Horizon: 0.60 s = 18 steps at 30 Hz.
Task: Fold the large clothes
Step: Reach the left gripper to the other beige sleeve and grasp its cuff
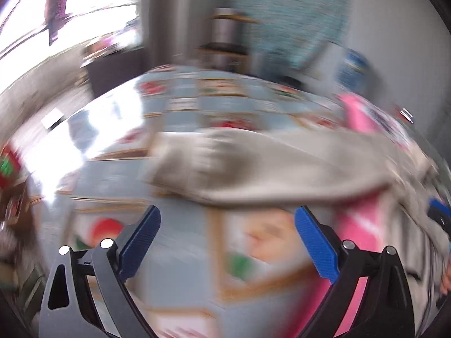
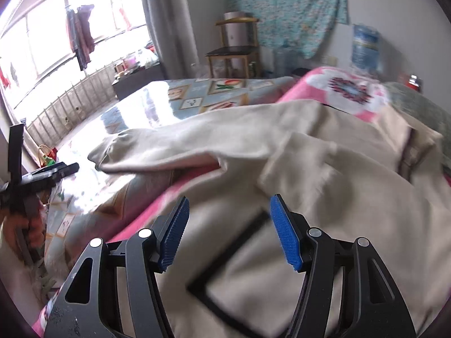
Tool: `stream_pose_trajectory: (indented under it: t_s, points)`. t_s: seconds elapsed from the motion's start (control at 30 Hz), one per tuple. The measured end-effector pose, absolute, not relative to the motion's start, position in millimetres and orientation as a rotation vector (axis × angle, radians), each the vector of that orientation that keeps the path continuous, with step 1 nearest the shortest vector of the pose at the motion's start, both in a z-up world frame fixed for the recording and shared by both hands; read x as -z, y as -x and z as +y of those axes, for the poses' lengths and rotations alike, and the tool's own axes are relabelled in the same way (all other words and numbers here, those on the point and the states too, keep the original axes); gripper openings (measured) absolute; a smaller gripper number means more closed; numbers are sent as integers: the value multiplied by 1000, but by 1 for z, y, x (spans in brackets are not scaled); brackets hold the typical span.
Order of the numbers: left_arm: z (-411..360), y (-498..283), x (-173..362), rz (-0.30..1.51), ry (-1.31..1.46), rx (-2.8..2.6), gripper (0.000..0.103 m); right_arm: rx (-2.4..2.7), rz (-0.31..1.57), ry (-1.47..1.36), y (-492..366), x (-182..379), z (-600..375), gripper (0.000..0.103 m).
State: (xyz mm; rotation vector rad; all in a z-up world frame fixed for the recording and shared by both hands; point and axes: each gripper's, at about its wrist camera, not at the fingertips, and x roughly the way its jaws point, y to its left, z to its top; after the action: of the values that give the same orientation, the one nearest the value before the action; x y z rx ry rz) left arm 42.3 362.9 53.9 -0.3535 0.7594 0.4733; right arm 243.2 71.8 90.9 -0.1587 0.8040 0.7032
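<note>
We hold both hand-held grippers, left [image 1: 227,225] and right [image 2: 228,217], released. Beige garment [image 2: 282,146] beneath right one, nearer; sleeve [image 2: 157,146] stretches leftward across bed [image 2: 197,93].

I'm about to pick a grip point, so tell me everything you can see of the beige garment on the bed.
The beige garment is plain, soft-looking woven cloth, lying rumpled and unfolded across the pink floral blanket. One long sleeve stretches left, its open cuff over the glossy patterned cover. A black square outline marks the near panel. Neither gripper holds it: the right gripper hovers open above it, and the left gripper is open too.
</note>
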Motion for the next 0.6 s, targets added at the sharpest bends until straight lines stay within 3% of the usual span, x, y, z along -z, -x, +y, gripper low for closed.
stream_pose_trajectory:
  t_s: [0.2,0.33,0.4,0.53,0.6]
  points:
    - [477,-24,-5,718,922,-526,87,-651,770,223,-281,-87,124,58]
    - [489,-23,10,623,1064,-491,81,-637,794,222,-303,-74,139,58]
    - [490,-26,14,587,1113,-476,66,-625,807,225,-308,-65,139,58]
    - [482,-44,24,561,1166,-437,47,-601,861,222,-312,-42,131,58]
    - [478,-53,26,575,1146,-451,29,-607,859,216,-309,-37,129,58]
